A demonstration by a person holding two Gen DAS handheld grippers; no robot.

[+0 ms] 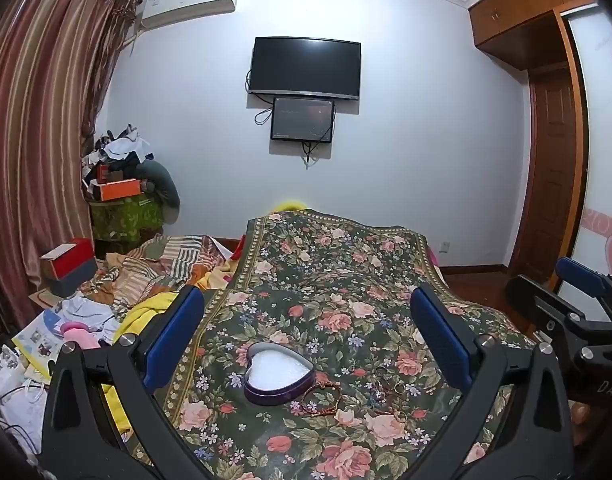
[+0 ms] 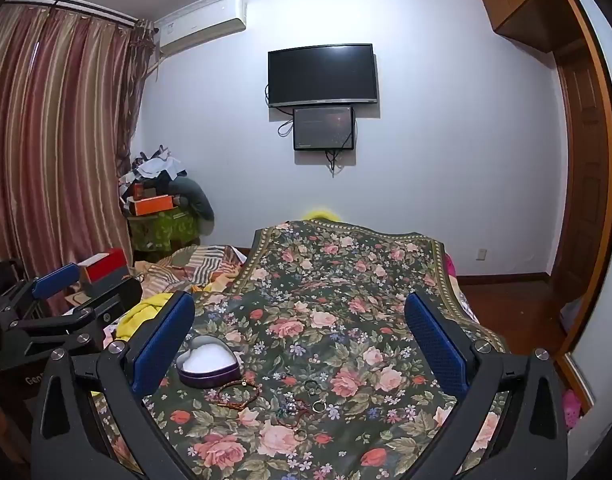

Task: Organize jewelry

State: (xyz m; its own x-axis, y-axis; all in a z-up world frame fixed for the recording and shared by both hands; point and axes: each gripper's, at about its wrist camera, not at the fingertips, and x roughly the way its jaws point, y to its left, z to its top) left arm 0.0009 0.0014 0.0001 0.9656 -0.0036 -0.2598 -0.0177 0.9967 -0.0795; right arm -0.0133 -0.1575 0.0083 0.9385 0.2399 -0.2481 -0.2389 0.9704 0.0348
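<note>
Dim cool indoor light, sharp focus, fisheye-bowed edges, dark corners

Wall-mounted television (image 1: 305, 69), smaller screen (image 1: 302, 119) just below it, air conditioner (image 1: 188, 2), striped curtains (image 1: 34, 120), wooden wardrobe (image 1: 546, 120), orange box (image 1: 120, 189) on clutter pile

purple heart box (image 1: 277, 376), rose-patterned green cloth (image 1: 326, 280)

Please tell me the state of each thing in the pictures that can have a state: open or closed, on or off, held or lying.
Left gripper: jaws open, empty.
Right gripper: jaws open, empty.
Heart-shaped box: open, no lid on, white lining showing.
Beaded bracelet: lying loose on the floral cloth, beside the box.
Rings: lying loose, not in the box.
Television: screen dark.
</note>
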